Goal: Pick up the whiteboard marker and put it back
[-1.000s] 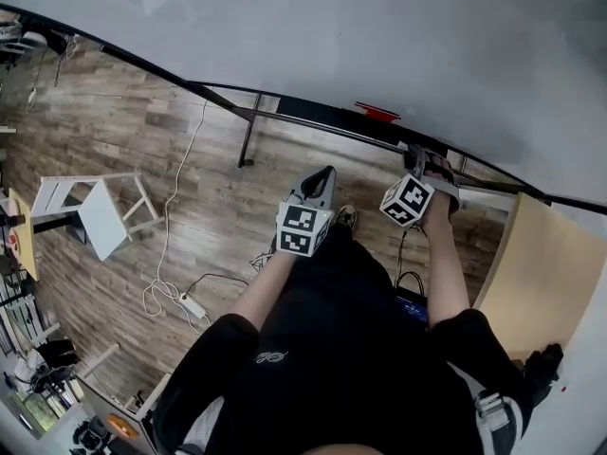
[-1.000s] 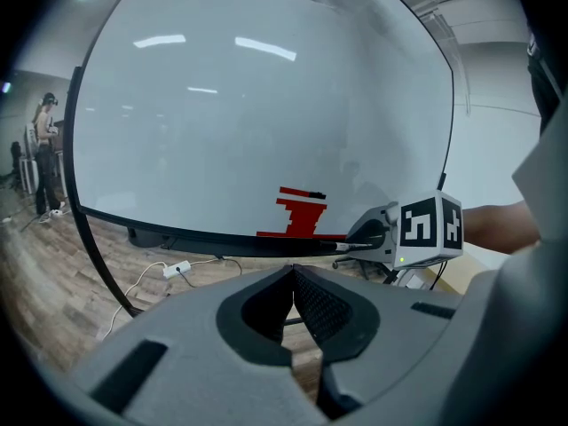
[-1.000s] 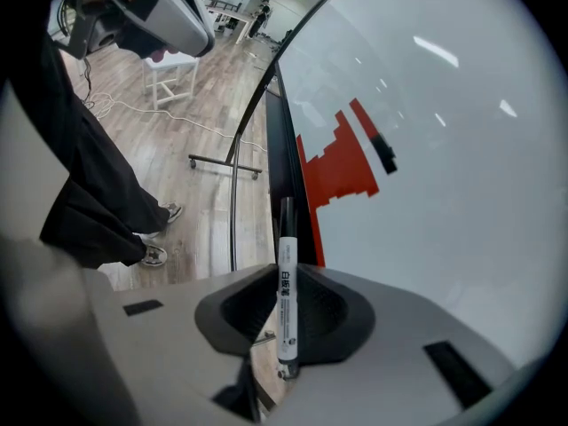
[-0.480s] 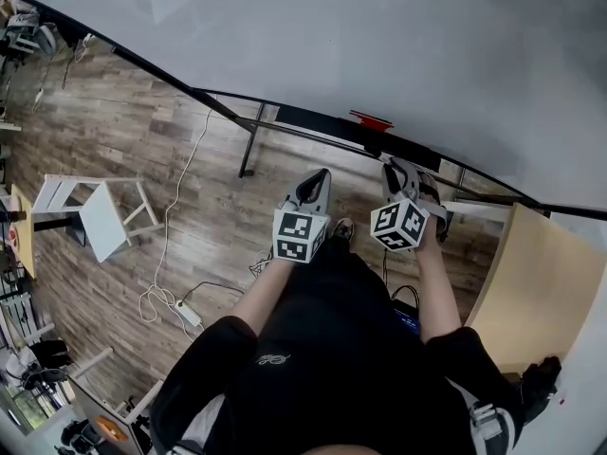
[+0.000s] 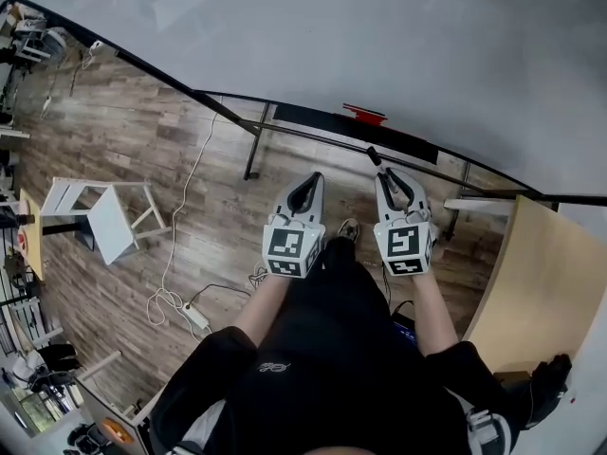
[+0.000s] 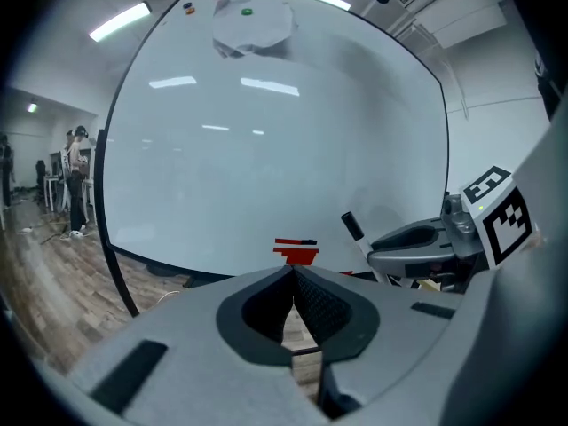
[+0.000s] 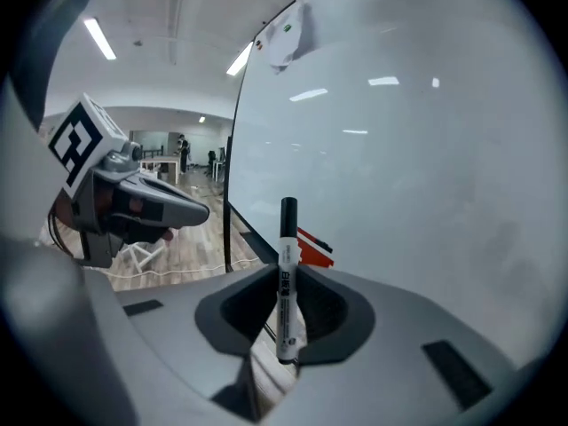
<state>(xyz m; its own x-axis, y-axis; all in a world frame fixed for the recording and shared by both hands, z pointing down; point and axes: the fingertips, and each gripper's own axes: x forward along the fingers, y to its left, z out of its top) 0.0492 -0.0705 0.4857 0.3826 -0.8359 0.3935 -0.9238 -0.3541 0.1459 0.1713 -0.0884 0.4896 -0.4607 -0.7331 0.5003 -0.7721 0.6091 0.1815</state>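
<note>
My right gripper (image 7: 286, 278) is shut on the whiteboard marker (image 7: 287, 273), a white pen with a black cap that stands upright between the jaws, cap end up. In the head view that right gripper (image 5: 387, 176) points at the whiteboard, with the marker (image 5: 374, 155) sticking out of its tip. The left gripper (image 6: 293, 273) is shut with nothing in it; in the head view this gripper (image 5: 305, 190) is level with the right one, to its left. The whiteboard (image 5: 398, 55) fills the space ahead of both, with its tray (image 5: 322, 123) running along the lower edge.
A red eraser (image 5: 365, 114) sits on the board's tray just ahead of the right gripper. A white stool (image 5: 100, 218) lies tipped on the wooden floor at left, beside a cable and power strip (image 5: 194, 317). A beige panel (image 5: 531, 282) stands at right.
Both grippers have risen. The right one has rolled upright and drawn back from the tray with the marker in its jaws. The left one moved up a little.
</note>
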